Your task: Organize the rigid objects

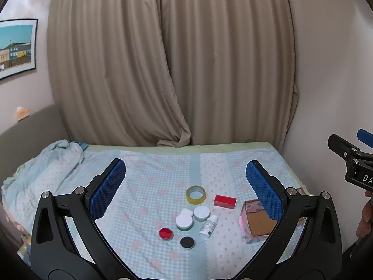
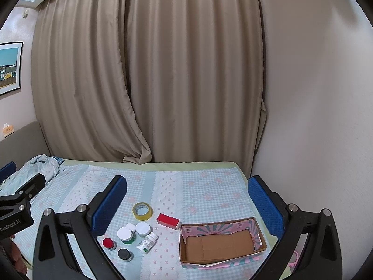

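On the bed, with its checked blue cover, everything is waiting to be sorted and nothing is sitting in the cardboard box yet. Both tools are hovering above the bedding, well apart from the clutter. The left hand-held gripper is hanging with its blue pads spread wide and nothing between them; the right hand-held gripper is doing the same, jaws wide and empty.

The small things are clustering to the left of the box: a roll of yellow tape farthest back, a red block just beside the box's near-left corner, two white-lidded jars touching or nearly so, a red-lidded pot, a black-lidded pot, and a little white bottle lying on its side.

That bottle is the interesting one: its long axis is running diagonally, cap pointing back and right toward the box. In the left wrist view the cluster is sitting dead centre between the pads, while the box is sliding off behind the right pad. So I'm judging the left tool as better lined up for the jars, and the right one, looking straight down over the box, as nearer to the red block and the drop-off.
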Motion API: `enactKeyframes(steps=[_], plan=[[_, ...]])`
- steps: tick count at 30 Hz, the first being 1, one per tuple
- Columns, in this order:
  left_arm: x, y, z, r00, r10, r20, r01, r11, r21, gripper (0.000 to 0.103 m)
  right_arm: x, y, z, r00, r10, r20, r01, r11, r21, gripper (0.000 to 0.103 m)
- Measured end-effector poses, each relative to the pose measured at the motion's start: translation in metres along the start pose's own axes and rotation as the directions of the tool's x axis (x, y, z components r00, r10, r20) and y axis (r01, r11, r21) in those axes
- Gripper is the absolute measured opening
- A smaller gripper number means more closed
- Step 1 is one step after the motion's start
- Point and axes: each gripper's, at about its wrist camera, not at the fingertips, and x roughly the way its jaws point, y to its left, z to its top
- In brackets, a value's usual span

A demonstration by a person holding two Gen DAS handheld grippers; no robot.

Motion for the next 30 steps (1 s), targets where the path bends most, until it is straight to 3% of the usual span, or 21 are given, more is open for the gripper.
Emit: enactKeyframes(steps=[20, 30], plan=[[0.006, 0.005, -0.001, 1.000, -0.018, 0.013, 0.018, 1.000, 0.007, 0.103, 0.007, 0.010, -0.002, 1.000, -0.009, 0.011, 0.009, 1.000, -0.001, 0.103], [0.037, 0.024, -0.006, 0.995, -0.013, -0.094, 0.012, 1.000, -0.010, 0.103, 0.036, 0.016, 0.003, 0.998, -0.008, -0.068, 0.007, 1.000, -0.013, 0.103]])
